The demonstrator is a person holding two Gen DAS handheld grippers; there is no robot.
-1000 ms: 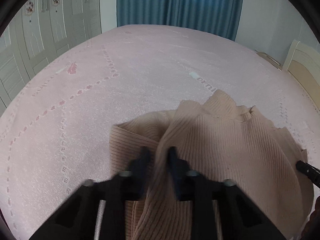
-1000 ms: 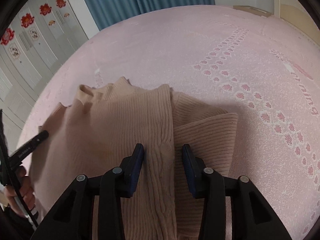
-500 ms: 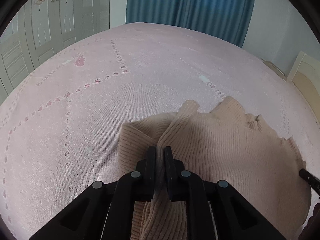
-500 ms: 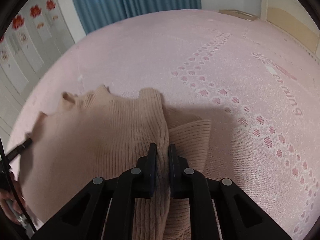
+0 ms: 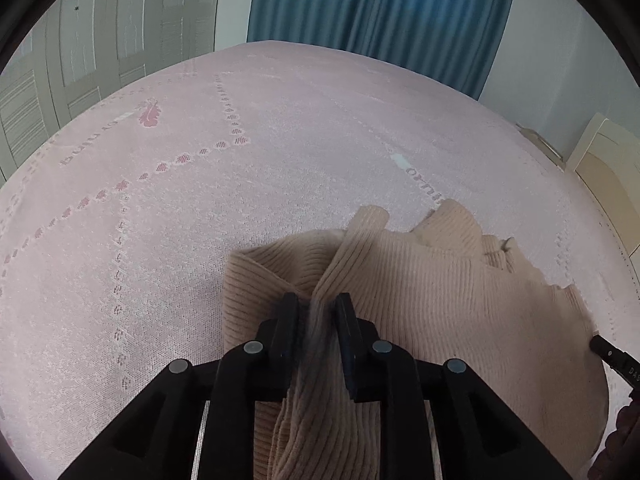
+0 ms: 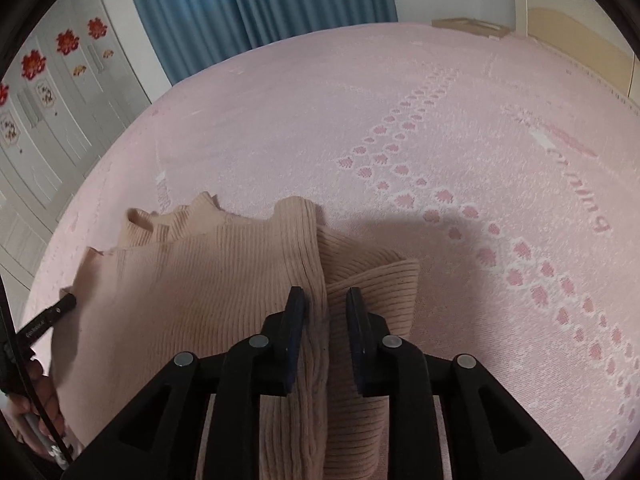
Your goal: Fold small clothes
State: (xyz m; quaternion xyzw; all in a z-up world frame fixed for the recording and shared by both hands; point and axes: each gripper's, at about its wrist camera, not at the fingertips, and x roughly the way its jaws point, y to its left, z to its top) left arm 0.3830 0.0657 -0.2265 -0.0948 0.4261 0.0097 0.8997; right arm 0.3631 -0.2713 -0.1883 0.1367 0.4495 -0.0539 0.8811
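Beige ribbed sweater [image 5: 440, 300] lies on the pink bedspread [image 5: 200, 200]. Left gripper [image 5: 316, 312] and right gripper [image 6: 326, 308] are both opening, each with a sweater fold loose between its jaws.

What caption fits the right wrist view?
Right claw opening around a ridge of beige ribbed sweater on a pink bedspread.

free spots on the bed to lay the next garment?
Bare pink bedspread runs from the beige sweater up to the blue curtain, and out toward the wardrobe doors. In the right wrist view it is also bare past the paw-print rows. Crowded: the near edge, where sweater folds lie between both opening tools.
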